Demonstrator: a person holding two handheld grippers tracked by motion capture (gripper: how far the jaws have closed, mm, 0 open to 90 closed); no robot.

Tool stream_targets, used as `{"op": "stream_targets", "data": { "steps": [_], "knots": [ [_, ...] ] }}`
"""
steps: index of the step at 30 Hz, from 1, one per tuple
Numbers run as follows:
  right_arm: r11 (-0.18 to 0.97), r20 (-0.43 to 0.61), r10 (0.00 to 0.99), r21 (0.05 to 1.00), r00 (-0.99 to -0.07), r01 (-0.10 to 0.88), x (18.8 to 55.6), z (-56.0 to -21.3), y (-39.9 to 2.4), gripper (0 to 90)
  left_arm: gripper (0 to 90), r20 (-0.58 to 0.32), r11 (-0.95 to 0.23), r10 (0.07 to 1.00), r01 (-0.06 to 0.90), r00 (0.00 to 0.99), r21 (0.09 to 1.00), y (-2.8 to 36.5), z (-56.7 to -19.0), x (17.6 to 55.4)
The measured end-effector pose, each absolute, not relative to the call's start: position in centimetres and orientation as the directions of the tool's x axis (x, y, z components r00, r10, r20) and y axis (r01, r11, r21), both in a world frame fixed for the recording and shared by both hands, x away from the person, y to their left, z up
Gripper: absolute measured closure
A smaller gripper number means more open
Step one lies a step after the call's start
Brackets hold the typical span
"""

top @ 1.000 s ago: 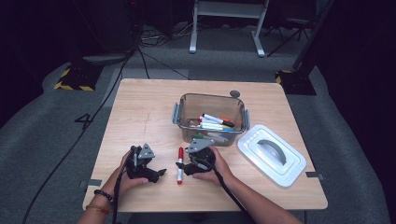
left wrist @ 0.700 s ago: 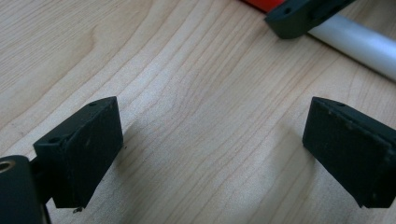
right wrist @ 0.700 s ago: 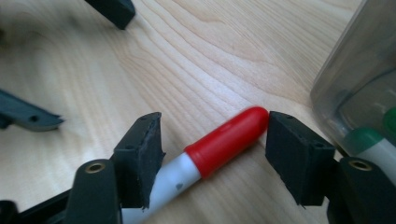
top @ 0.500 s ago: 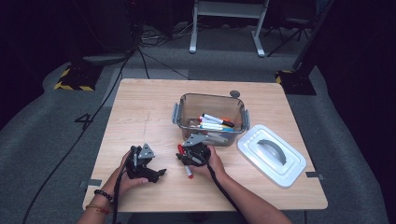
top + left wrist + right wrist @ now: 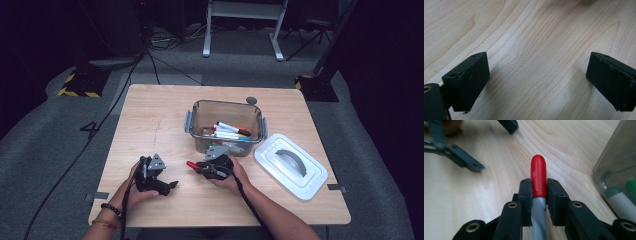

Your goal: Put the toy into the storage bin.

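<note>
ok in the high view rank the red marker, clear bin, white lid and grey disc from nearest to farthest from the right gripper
1. red marker, clamped in the right gripper
2. clear bin, just beyond it
3. white lid, off to the right
4. grey disc, behind the bin at the far edge

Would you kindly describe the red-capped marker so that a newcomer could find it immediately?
Start at the clear plastic tub of markers in the middle of the wooden table. Just in front of it, the right tongs are shut on a grey marker with a red cap. Unlike the markers in the tub, it is outside, clamped and poking leftwards.
</note>
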State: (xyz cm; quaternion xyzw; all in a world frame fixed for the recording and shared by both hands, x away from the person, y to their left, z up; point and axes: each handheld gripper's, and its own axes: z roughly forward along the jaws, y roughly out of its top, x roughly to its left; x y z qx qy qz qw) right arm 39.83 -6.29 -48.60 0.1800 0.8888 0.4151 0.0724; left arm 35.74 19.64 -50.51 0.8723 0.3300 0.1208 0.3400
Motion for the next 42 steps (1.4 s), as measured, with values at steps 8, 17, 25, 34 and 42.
{"op": "stream_targets", "data": {
  "steps": [8, 17, 25, 34, 42],
  "knots": [
    [0.532, 0.004, 0.303, 0.829, -0.953, 0.173, 37.5, -44.0, -9.5, 74.7, 5.4, -0.014, -0.551, 0.657, 0.493, 0.753, 0.673, 19.6, -50.5, 35.7],
    [0.525, -0.071, 0.269, 0.847, -0.961, 0.084, 37.5, -36.9, -13.6, 74.7, 5.2, -0.013, -0.551, 0.659, 0.494, 0.752, 0.673, 19.6, -50.5, 35.8],
    [0.544, -0.155, 0.303, 0.838, -0.94, 0.037, 40.8, -32.1, -15.2, 74.7, 4.9, -0.013, -0.551, 0.66, 0.495, 0.751, 0.672, 19.6, -50.5, 35.8],
    [0.683, -0.176, 0.291, 0.726, -0.94, 0.075, 47.0, -33.7, -13.6, 74.7, 4.9, -0.012, -0.551, 0.66, 0.495, 0.751, 0.672, 19.6, -50.5, 35.8],
    [0.76, -0.123, 0.283, 0.634, -0.951, 0.143, 49.3, -36.8, -12.7, 73.2, 5.0, -0.012, -0.55, 0.661, 0.495, 0.75, 0.673, 19.6, -50.5, 35.8]
  ]
}}
